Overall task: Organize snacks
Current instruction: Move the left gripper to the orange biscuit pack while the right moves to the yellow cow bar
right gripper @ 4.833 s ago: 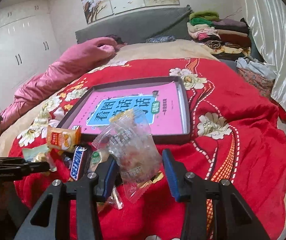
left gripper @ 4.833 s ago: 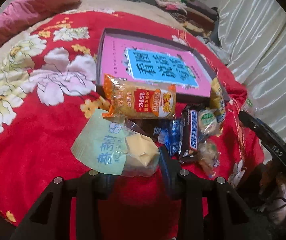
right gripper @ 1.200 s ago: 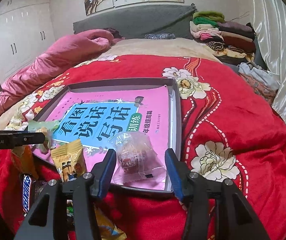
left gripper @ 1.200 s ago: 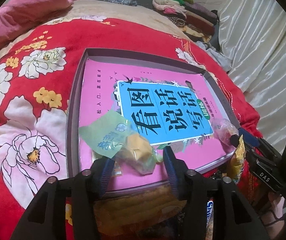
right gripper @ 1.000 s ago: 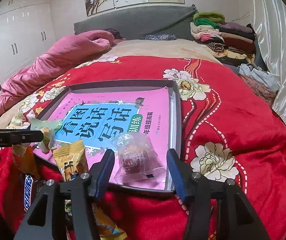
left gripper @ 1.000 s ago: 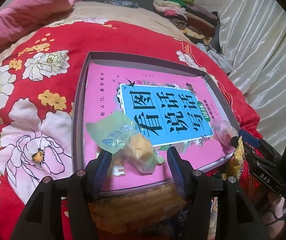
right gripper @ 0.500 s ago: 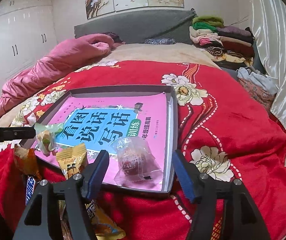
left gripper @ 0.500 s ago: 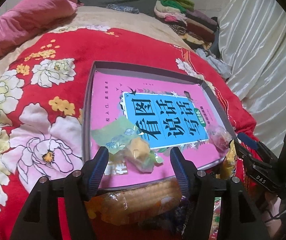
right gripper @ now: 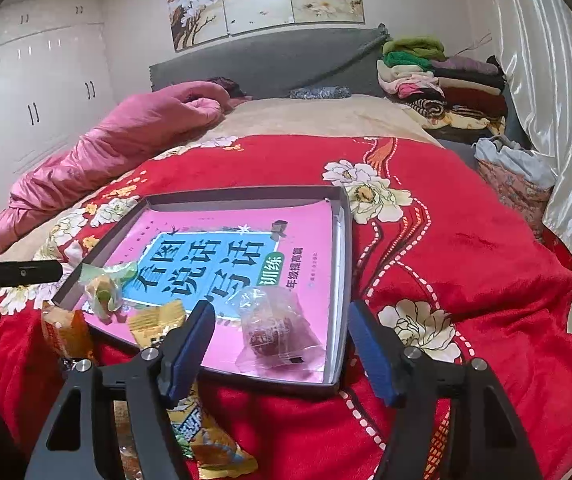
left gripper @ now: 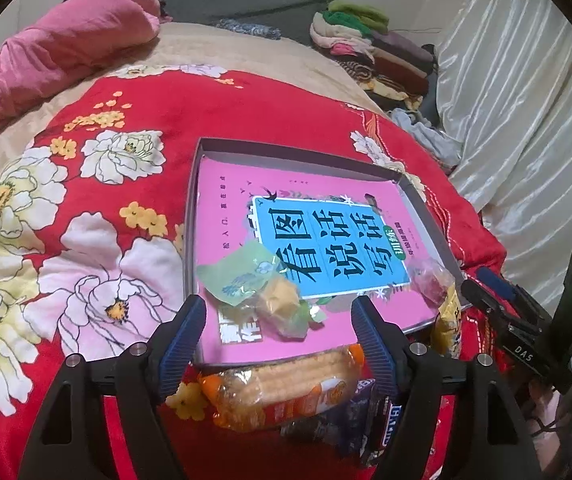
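A grey tray (left gripper: 193,216) with a pink book in it lies on the red floral blanket. A green-wrapped yellow snack (left gripper: 261,296) lies in the tray's near left corner, just beyond my open, empty left gripper (left gripper: 277,334). A clear-wrapped red snack (right gripper: 273,330) lies in the tray's near right part, just beyond my open, empty right gripper (right gripper: 281,340); the tray (right gripper: 344,280) shows there too. An orange corn snack pack (left gripper: 281,388) and dark bars (left gripper: 366,420) lie in front of the tray, under the left gripper.
More loose snack packs (right gripper: 65,332) lie on the blanket by the tray's near edge, one yellow pack (right gripper: 157,322) leaning on it. A pink quilt (right gripper: 125,140) lies far left, folded clothes (right gripper: 438,80) far right, a white curtain (left gripper: 526,120) on the right.
Both grippers let go of their snacks inside the tray, opened wider and drew back toward me. The green-wrapped and the clear-wrapped snack stay in the tray.
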`<control>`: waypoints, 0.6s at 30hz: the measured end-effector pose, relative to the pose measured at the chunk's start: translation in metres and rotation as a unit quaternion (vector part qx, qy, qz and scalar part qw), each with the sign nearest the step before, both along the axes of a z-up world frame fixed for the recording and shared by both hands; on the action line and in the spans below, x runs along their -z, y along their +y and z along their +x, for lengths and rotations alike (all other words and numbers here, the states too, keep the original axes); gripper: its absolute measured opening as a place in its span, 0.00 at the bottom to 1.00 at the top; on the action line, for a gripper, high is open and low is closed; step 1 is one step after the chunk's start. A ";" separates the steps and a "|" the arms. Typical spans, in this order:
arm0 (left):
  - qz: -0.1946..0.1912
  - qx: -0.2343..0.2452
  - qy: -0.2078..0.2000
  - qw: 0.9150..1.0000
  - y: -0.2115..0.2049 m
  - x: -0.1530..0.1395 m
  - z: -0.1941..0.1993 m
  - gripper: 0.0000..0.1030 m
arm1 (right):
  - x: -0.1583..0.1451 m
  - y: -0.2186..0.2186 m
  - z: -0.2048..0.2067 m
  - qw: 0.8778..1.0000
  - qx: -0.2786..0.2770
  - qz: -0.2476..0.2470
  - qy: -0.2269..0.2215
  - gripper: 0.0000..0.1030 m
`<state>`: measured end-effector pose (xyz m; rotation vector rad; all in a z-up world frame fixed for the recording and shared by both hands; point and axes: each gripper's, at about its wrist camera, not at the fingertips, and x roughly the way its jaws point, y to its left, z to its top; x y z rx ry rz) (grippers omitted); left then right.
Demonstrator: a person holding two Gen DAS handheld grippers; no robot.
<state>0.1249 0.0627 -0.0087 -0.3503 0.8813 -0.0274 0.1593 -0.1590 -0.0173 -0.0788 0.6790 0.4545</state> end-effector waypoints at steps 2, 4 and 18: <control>0.001 -0.001 0.002 1.000 -0.001 0.000 -0.003 0.75 | -0.003 0.001 -0.003 1.000 -0.003 0.000 -0.007 0.68; 0.002 0.000 0.003 1.000 -0.002 0.000 -0.007 0.75 | -0.005 0.001 -0.005 1.000 -0.006 0.001 -0.012 0.69; 0.008 0.019 0.025 0.999 -0.019 0.008 -0.023 0.75 | -0.013 0.007 -0.025 0.999 -0.029 0.000 -0.027 0.71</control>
